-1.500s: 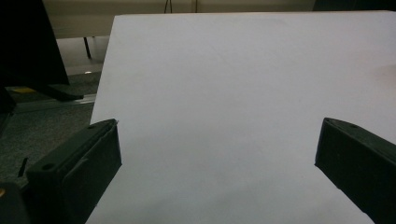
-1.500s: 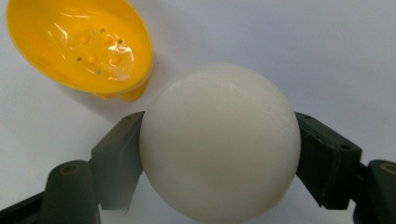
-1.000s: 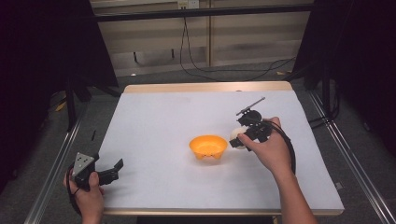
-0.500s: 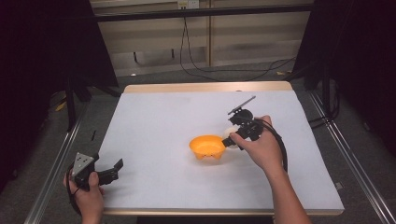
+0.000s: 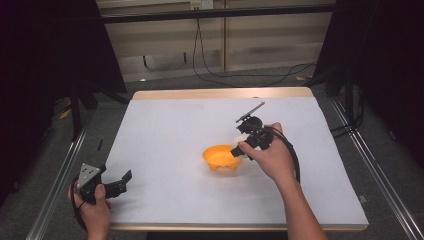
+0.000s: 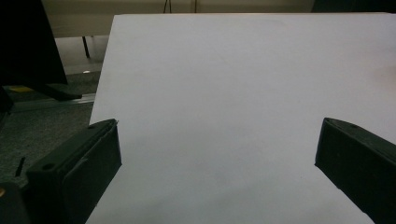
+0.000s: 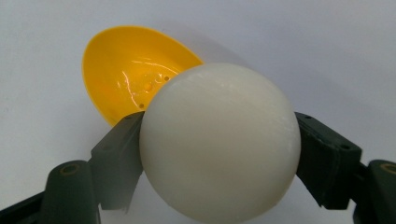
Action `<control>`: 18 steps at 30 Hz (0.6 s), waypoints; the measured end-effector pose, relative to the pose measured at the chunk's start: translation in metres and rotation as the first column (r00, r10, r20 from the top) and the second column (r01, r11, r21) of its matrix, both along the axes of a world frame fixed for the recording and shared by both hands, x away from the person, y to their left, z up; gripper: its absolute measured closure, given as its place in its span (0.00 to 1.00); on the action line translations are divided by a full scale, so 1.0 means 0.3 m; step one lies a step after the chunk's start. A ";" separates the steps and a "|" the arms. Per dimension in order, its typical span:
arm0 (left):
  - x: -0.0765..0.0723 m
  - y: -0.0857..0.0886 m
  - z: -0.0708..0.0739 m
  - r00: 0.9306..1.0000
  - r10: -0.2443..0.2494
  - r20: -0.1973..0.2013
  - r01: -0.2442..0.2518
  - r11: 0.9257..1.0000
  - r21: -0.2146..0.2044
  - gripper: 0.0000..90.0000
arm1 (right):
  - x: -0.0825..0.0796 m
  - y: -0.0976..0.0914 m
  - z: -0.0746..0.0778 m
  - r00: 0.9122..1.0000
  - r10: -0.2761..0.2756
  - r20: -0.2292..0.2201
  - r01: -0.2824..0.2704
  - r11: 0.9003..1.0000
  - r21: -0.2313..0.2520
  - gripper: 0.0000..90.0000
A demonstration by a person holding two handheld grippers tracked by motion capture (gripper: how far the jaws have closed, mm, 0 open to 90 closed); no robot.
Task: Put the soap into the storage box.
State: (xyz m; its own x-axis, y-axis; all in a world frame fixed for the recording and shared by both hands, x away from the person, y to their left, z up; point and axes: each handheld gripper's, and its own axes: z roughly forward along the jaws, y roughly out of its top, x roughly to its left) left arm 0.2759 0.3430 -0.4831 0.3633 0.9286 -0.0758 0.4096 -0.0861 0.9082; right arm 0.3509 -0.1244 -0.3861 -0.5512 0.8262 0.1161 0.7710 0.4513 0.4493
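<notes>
Right tool (image 7: 219, 154) clamps unmarked white ball (image 7: 219, 140) beside orange bowl (image 7: 130, 70).

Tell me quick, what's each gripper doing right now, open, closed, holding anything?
Left gripper: open, nothing between its jaws, over the bare white table.
Right gripper: shut on the white ball, beside the orange bowl.

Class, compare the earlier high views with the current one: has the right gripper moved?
Yes. The right gripper, shut on the white ball, has moved left toward the orange bowl and now reaches its rim.
</notes>
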 end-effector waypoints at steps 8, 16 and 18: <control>0.001 0.000 0.000 1.000 0.000 -0.001 0.000 1.000 0.000 0.00 | 0.011 0.042 -0.012 1.000 0.020 -0.015 -0.020 1.000 0.004 0.27; 0.002 0.000 0.000 1.000 0.000 -0.003 0.000 1.000 -0.003 0.00 | 0.023 0.089 -0.025 1.000 0.024 -0.015 -0.024 1.000 -0.007 0.26; 0.002 0.000 0.000 1.000 0.001 -0.002 -0.001 1.000 0.001 0.00 | 0.026 0.100 -0.026 1.000 0.023 -0.019 -0.023 1.000 -0.004 0.26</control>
